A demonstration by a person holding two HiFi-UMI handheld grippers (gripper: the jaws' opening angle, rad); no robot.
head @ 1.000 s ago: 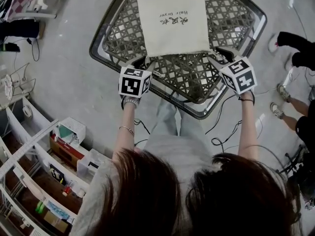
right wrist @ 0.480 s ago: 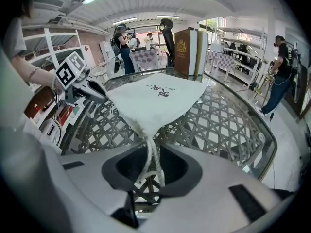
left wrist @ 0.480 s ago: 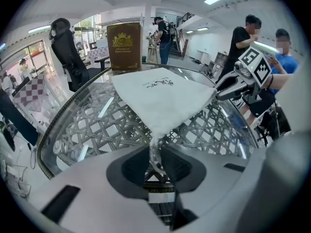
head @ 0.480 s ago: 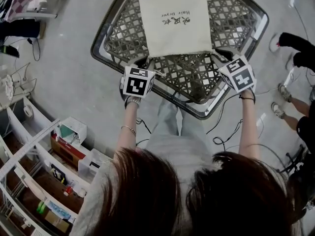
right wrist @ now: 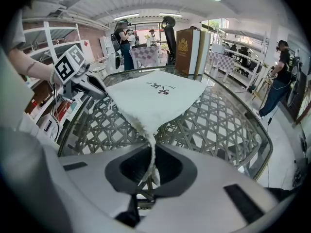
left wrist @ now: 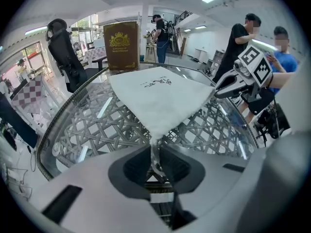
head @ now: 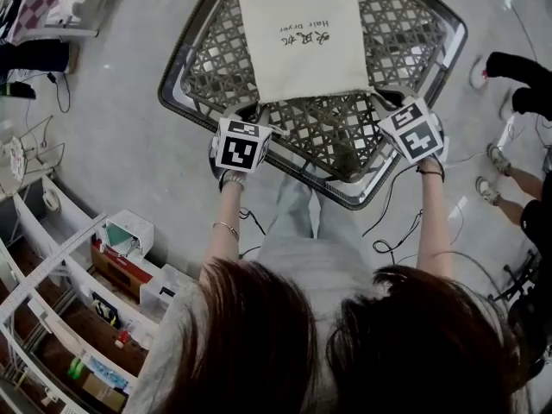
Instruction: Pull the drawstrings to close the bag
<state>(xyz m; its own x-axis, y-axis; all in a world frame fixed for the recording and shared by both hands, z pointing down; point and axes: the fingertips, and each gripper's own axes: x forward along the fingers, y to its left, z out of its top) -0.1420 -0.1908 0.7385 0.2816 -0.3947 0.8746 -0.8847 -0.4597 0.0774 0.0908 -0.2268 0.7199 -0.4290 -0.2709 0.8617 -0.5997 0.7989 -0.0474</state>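
Both left hand-held gripper (left wrist: 154, 154) and right hand-held gripper (right wrist: 149, 155) have just closed on bag (head: 302, 37) drawstrings (right wrist: 152, 141) over lattice table (head: 345, 136)

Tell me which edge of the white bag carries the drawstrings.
The edge nearest the person: its corners narrow into drawstrings, one in the left gripper, one in the right gripper, whose jaws have just been closing on them.

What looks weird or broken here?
Nothing stands out. The cream bag lies flat on the lattice table, and the left gripper and right gripper have just been closing their jaws on its corner drawstrings.
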